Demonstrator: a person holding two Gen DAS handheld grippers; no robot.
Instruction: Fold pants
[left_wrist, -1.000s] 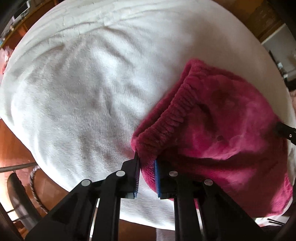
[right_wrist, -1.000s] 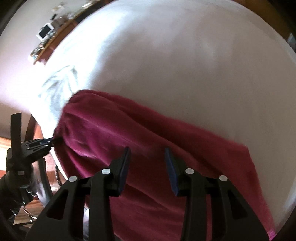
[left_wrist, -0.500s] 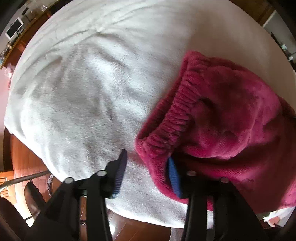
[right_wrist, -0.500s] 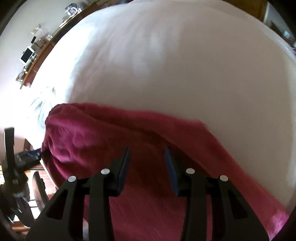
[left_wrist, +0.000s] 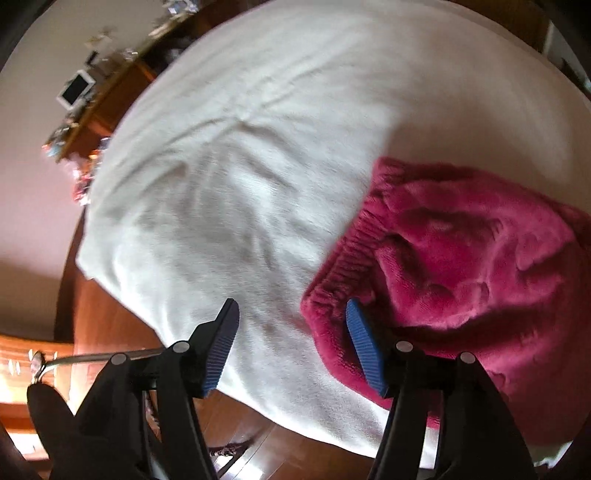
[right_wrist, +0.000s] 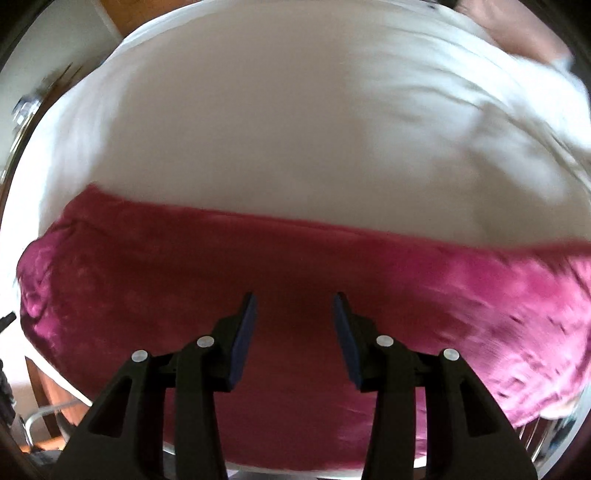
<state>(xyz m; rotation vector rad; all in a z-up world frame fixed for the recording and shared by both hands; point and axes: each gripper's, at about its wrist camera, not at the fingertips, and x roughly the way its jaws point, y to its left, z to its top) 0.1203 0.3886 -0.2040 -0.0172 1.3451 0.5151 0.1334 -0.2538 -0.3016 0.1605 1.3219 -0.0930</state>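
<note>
Fuzzy magenta pants (left_wrist: 461, 266) lie folded on a white blanket (left_wrist: 240, 177), their ribbed waistband (left_wrist: 343, 266) facing left in the left wrist view. My left gripper (left_wrist: 291, 314) is open and empty, just off the waistband corner, its right finger over the fabric edge. In the right wrist view the pants (right_wrist: 258, 277) stretch as a long band across the blanket (right_wrist: 277, 122). My right gripper (right_wrist: 293, 301) is open and empty, hovering above the middle of the pants.
The blanket-covered surface drops off to a wooden floor (left_wrist: 107, 325) at the lower left. A wooden sideboard (left_wrist: 96, 99) with a small screen and clutter stands along the far wall. A metal chair frame (right_wrist: 40, 417) shows at the lower left of the right wrist view.
My left gripper has let go of the waistband corner, opened wide and pulled back. My right gripper stayed open and swung over the middle of the pants.
</note>
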